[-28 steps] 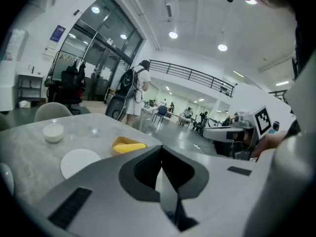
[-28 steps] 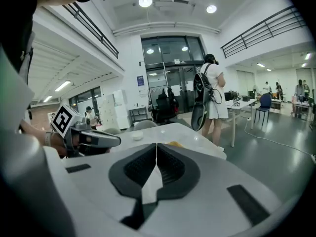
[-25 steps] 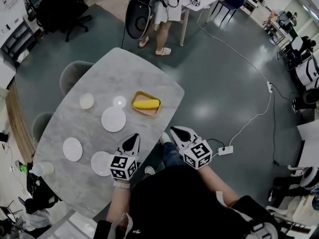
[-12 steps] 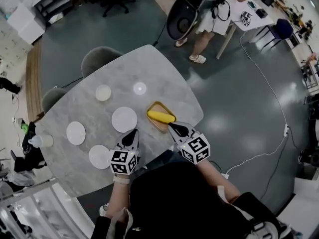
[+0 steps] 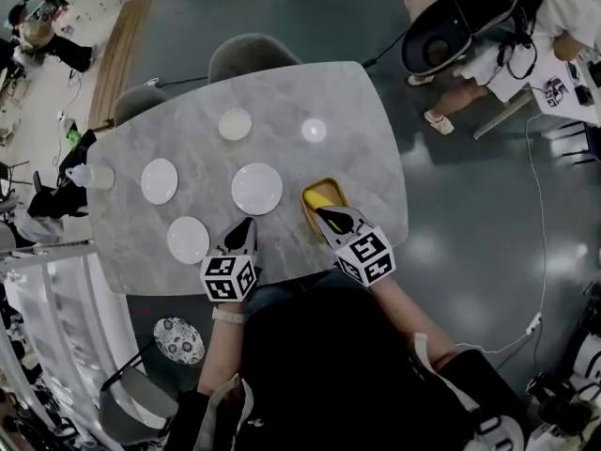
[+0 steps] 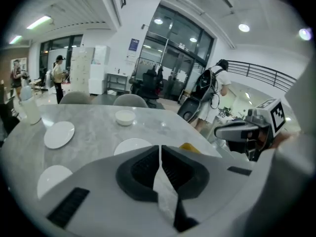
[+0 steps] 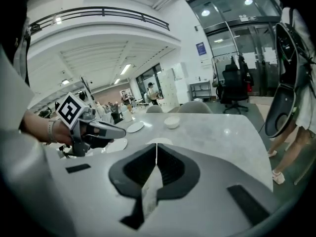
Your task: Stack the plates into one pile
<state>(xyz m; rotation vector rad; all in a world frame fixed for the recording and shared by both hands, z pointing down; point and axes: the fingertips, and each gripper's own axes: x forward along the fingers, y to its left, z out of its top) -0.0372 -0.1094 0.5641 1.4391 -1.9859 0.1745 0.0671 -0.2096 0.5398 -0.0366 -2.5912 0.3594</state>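
Three white plates lie apart on the grey marble table (image 5: 366, 101): a large plate (image 5: 257, 188) in the middle, one plate (image 5: 160, 180) to the left and one plate (image 5: 188, 240) near the front edge. A small white bowl (image 5: 235, 124) sits farther back. My left gripper (image 5: 246, 225) is shut and empty, just right of the front plate. My right gripper (image 5: 323, 213) is shut and empty too, over the near end of the yellow tray (image 5: 322, 197). From the left gripper view, its shut jaws point toward the large plate (image 6: 132, 145) and the bowl (image 6: 125, 116).
The yellow tray holds a yellow item. A small clear dish (image 5: 314, 130) sits at the back, and a white bottle (image 5: 92, 176) stands at the left edge. Grey chairs (image 5: 252, 53) line the far side. A person (image 5: 554, 17) stands at the far right.
The head view has swung so that the table now lies straight ahead. Both grippers have moved forward from beside the table to over its near edge, still shut.
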